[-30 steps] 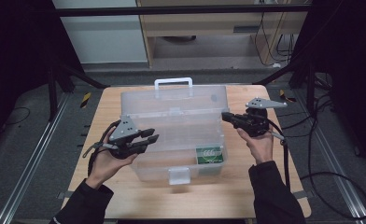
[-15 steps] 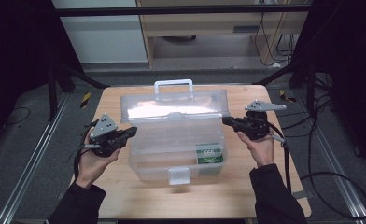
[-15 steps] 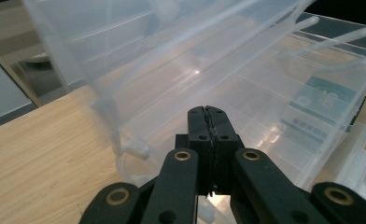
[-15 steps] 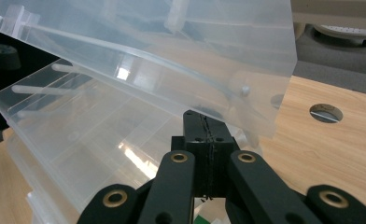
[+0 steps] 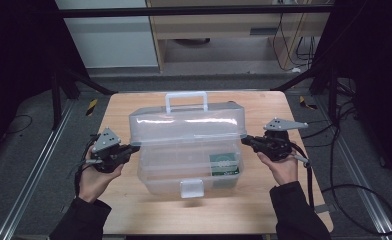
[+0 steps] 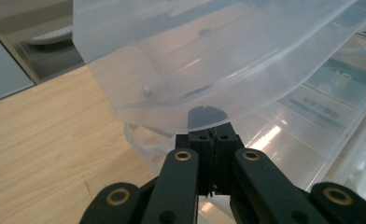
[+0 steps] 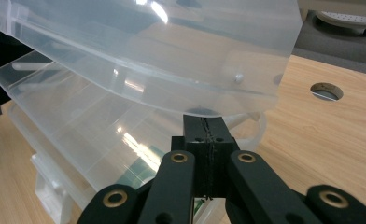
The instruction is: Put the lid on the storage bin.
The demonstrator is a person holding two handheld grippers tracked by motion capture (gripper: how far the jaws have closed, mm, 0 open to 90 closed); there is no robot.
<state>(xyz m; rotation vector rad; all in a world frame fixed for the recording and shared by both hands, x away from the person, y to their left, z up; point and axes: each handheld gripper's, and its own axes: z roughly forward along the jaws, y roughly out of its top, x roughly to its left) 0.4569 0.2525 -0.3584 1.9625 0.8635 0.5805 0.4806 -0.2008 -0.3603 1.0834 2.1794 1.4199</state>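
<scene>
A clear plastic toolbox [image 5: 189, 172] stands mid-table with its lid [image 5: 186, 125] raised off the base and the white handle [image 5: 186, 99] at the far side. A green pack [image 5: 224, 164] lies inside at the right. My left gripper [image 5: 133, 148] is at the box's left end. Its jaws are shut, and its tip [image 6: 212, 134] sits right under the lid's [image 6: 209, 60] lower rim. My right gripper [image 5: 245, 141] is at the right end, also shut, tip [image 7: 204, 123] under the lid's [image 7: 172, 51] rim. Neither has anything between its jaws.
The box's white latch [image 5: 191, 187] faces the near table edge. An inner tray [image 7: 78, 116] shows below the lid. A round hole [image 7: 327, 91] is in the wooden tabletop [image 5: 134, 210] beyond the box's right end. Cables trail on the floor at the right.
My left gripper has moved left, off the box's top to its left end, and shut its jaws. The lid has lifted at the front. The right gripper has stayed put.
</scene>
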